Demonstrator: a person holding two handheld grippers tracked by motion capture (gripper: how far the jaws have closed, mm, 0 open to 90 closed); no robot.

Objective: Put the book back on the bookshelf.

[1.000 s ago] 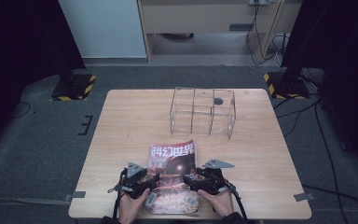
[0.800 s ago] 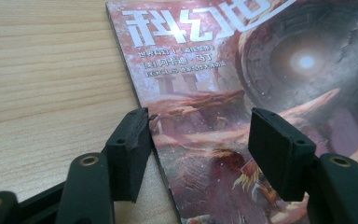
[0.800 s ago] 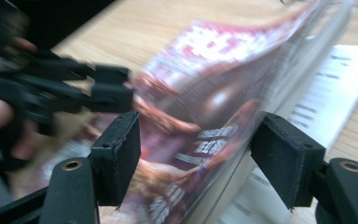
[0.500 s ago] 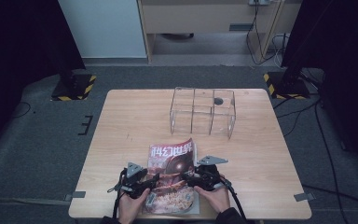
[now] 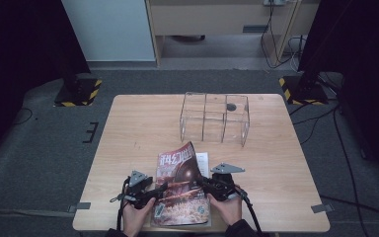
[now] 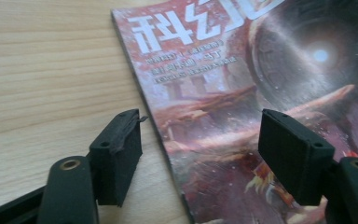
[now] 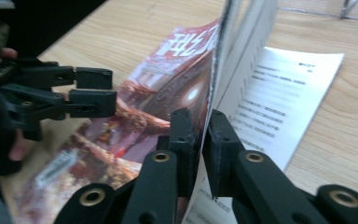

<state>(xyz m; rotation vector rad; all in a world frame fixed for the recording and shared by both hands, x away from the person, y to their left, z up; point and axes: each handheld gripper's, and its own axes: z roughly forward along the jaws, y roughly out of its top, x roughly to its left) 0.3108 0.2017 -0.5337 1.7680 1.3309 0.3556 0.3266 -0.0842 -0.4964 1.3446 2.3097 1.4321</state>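
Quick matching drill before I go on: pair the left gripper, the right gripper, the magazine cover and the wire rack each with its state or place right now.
Things:
1. left gripper
2. right gripper
3. magazine cover
4. wire rack

States or places:
A. stands at the far side of the table, apart from both grippers
B. jaws open, spanning the magazine's edge without pressing it
C. lifted at its edge, a printed white page showing beneath
D. jaws have just been closing, now pinched on the cover's edge

Pairs: 1-B, 2-D, 3-C, 4-A
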